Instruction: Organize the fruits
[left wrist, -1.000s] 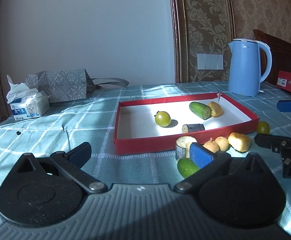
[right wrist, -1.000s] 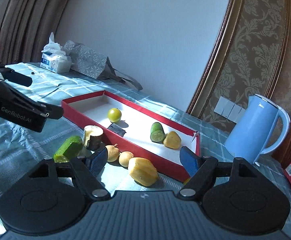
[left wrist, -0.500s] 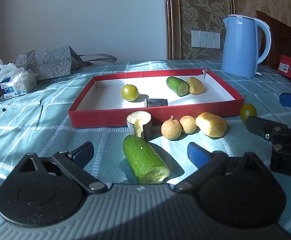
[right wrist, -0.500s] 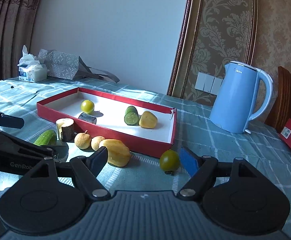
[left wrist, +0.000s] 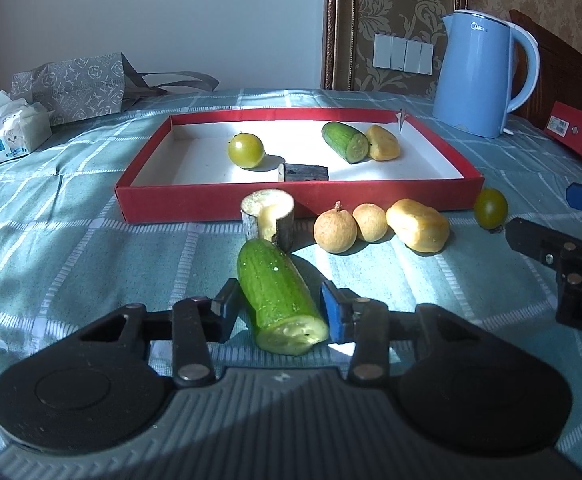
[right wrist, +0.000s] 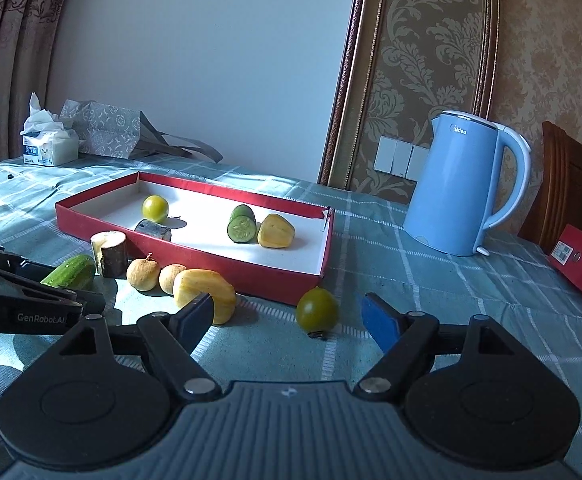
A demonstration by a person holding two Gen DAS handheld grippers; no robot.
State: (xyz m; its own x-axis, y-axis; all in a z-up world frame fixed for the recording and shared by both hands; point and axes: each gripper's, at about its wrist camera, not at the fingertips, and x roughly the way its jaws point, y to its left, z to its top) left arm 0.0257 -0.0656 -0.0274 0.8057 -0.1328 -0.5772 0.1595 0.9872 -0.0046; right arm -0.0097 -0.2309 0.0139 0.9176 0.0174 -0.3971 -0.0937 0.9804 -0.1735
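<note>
**A:** Left wrist view first. Grip of the left claw (left wrist: 279,301)?

**B:** Clenched on the cucumber piece (left wrist: 271,280), jaws just closed in, pads against both flanks. Lying on the worktop (left wrist: 51,248), cut end toward the camera.

**A:** And just ahead of that claw?

**B:** Touching the cucumber's far tip, a stubby cut chunk (left wrist: 269,220), upright. Right of it, two round brown fruits (left wrist: 335,230), then a yellow piece (left wrist: 419,224), all in a row along the near wall of the red tray (left wrist: 195,200).

**A:** Further out?

**B:** Inside the tray, a green tomato (left wrist: 246,150), a dark chunk (left wrist: 303,172), and a second cucumber piece (left wrist: 345,142) touching another yellow piece (left wrist: 383,142).

**A:** Right claw (right wrist: 287,312)?

**B:** Released, jaws wide. Just ahead, nearer the blue finger, a loose green tomato (right wrist: 317,308) on the worktop, untouched, close to the tray's corner. Well beyond and to the right, a blue kettle (right wrist: 459,188).
</note>
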